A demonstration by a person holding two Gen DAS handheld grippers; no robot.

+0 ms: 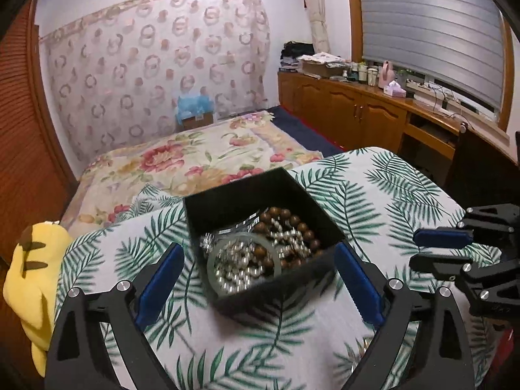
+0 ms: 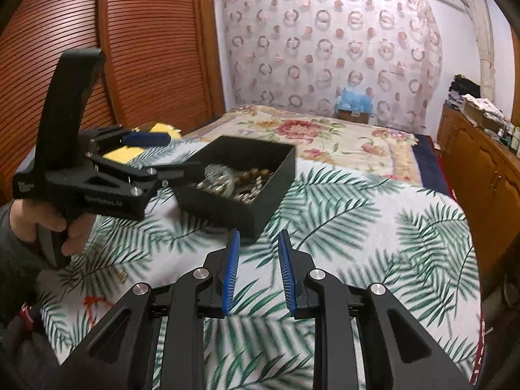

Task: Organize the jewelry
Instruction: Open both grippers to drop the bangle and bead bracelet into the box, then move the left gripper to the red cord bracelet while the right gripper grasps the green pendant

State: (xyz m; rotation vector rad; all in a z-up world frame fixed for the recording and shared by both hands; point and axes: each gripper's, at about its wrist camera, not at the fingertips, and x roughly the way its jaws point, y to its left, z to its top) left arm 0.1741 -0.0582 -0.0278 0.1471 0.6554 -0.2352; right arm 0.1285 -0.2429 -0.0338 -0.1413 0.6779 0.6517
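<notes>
Leafy cloth covers the surface (image 1: 406, 195) under the black box (image 1: 227, 195) of beads (image 1: 292, 227). Left claw (image 1: 256, 276) is held wide open, empty; right claw (image 2: 259, 273) is nearly closed, empty. Beads should be left untangled.

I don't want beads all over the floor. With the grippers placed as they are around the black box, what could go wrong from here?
1. The left gripper is open wide with its fingers on either side of the black box; a bump could slide the box on the loose palm-print cloth.
2. The glass jar rests tilted on the tangled beads and might tip if the box is jolted.
3. The right gripper, narrowly open and empty, sits close by and may collide with the left one.
</notes>
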